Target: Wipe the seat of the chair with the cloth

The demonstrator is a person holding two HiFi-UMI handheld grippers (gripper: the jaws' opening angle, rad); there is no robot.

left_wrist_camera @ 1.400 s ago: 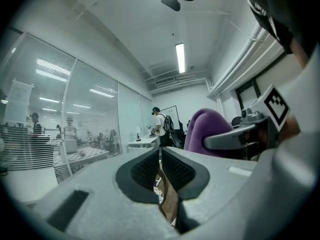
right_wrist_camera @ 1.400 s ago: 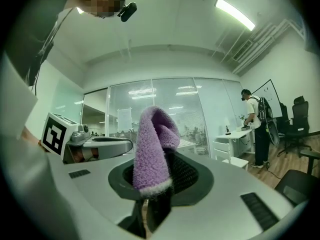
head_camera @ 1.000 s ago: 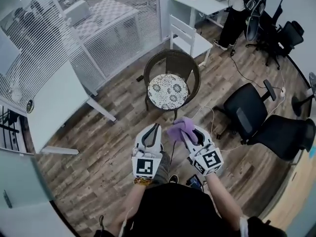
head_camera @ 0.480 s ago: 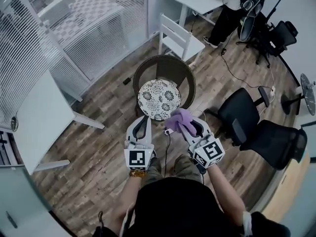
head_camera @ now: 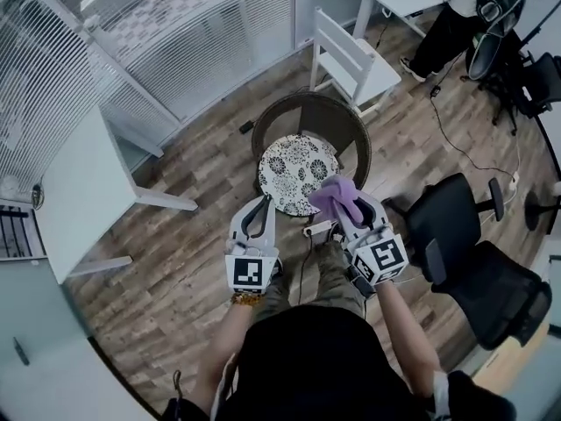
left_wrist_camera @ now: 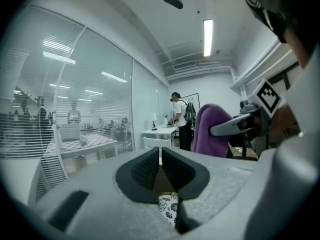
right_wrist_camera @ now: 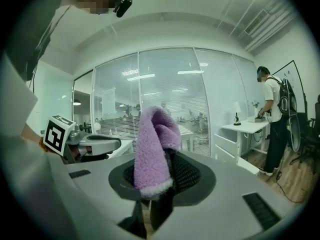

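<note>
A dark wicker chair [head_camera: 313, 112] with a round black-and-white patterned seat [head_camera: 296, 169] stands on the wood floor just ahead of me. My right gripper [head_camera: 344, 202] is shut on a purple fleece cloth [head_camera: 336, 196], which hangs at the seat's near right edge. In the right gripper view the cloth [right_wrist_camera: 152, 154] drapes over the jaws. My left gripper [head_camera: 260, 207] is shut with nothing in it, just short of the seat's near left edge. In the left gripper view its jaws [left_wrist_camera: 160, 166] meet, a bit of the seat [left_wrist_camera: 169, 207] shows below them, and the cloth [left_wrist_camera: 212, 131] is to the right.
A white wooden chair [head_camera: 351, 60] stands behind the wicker one. Black office chairs [head_camera: 460, 235] are at the right, a white table [head_camera: 83, 191] at the left. Glass partitions with blinds run along the back. A person [head_camera: 456, 16] stands at the far desk. A power strip [head_camera: 320, 229] lies on the floor.
I have come closer to the wicker chair. Both grippers now sit at the seat's near edge, the cloth still held in the right one.
</note>
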